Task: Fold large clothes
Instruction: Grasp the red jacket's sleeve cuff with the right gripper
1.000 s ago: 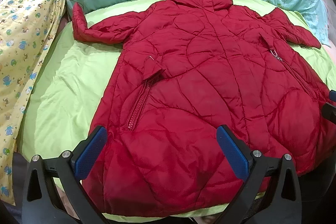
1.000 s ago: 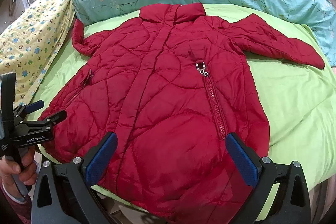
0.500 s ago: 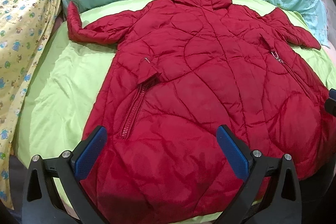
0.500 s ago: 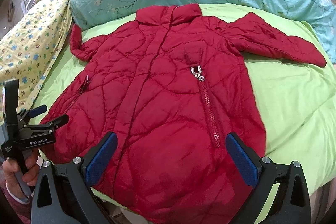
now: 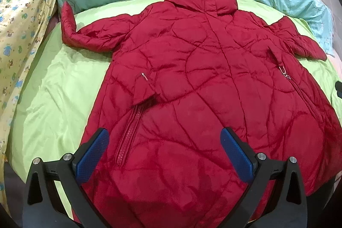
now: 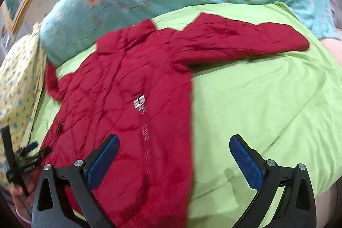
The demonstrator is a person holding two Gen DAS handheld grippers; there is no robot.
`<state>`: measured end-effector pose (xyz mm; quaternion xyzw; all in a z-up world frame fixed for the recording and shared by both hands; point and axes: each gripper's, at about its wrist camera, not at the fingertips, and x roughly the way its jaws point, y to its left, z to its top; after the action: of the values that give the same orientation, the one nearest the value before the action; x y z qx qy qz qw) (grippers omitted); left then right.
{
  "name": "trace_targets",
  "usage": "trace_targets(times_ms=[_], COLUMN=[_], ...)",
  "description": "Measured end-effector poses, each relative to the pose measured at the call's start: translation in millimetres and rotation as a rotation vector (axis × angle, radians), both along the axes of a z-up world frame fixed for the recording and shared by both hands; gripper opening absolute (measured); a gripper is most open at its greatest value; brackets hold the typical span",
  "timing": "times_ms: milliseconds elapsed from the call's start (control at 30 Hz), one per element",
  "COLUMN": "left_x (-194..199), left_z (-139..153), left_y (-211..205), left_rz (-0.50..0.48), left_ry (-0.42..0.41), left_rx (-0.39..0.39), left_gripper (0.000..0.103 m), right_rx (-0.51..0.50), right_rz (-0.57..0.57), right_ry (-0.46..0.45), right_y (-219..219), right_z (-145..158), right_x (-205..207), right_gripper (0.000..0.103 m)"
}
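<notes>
The big puffy red coat (image 5: pixel 203 82) lay flat, not folded yet; the left gripper (image 5: pixel 164 153) and the right gripper (image 6: pixel 175 160) were both wide apart, holding nothing.

You face a quilted coat (image 5: pixel 203 82) of faintly glossy cloth on a smooth matt sheet (image 5: pixel 53 87); gripper pads (image 5: pixel 236 155) are textured blue, rivets shiny metal.

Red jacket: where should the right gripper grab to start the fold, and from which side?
Take the red jacket by its right sleeve, near the cuff, coming in from the bare green sheet on the outside. The sleeve lies flat and stretched away from the body, so probably an easy pinch. The right gripper is open.
</notes>
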<state>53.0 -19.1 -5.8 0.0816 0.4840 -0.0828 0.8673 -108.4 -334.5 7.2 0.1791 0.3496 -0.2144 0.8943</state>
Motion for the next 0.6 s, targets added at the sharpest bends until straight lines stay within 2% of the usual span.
trace_targets(times_ms=[367, 500, 600], left_x=[18, 26, 32], left_z=[1, 0, 0], left_y=[-8, -12, -15], left_rz=[0.004, 0.002, -0.002], left_ry=[0.012, 0.010, 0.005], left_rx=[0.007, 0.002, 0.004], left_gripper=[0.103, 0.103, 0.103], right_rx=[0.106, 0.119, 0.155], right_rz=[-0.155, -0.219, -0.285], right_ry=[-0.072, -0.126, -0.184], right_y=[-111, -155, -195], right_z=[7, 11, 11], right_x=[-1, -2, 1], right_gripper=[0.103, 0.101, 0.091])
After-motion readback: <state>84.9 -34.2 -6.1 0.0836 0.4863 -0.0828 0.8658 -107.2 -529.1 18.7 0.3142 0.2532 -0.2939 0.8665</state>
